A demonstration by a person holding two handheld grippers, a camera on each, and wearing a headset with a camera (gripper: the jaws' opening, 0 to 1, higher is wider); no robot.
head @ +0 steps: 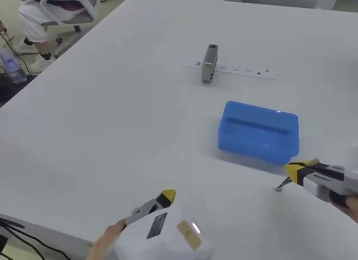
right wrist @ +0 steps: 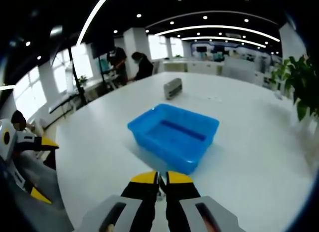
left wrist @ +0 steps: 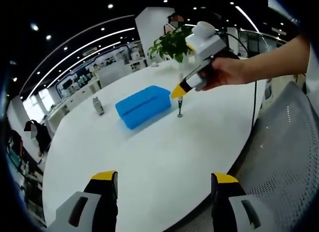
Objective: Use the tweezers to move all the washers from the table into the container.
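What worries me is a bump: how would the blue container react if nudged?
The blue container looks shallow and wide, so it would probably slide on the smooth table rather than tip. Nothing bulky shows inside, so likely light: the right gripper holding tweezers nearby could shove it.

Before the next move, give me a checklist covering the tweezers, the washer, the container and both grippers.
1. Right gripper shut on the tweezers: ok.
2. Tweezers' tip down at the table, just in front of the blue container: ok.
3. Washer caught in the tip: cannot tell, too small.
4. Container upright, top open and unobstructed: ok.
5. Left gripper open, holding nothing, off to the side of the container: ok.
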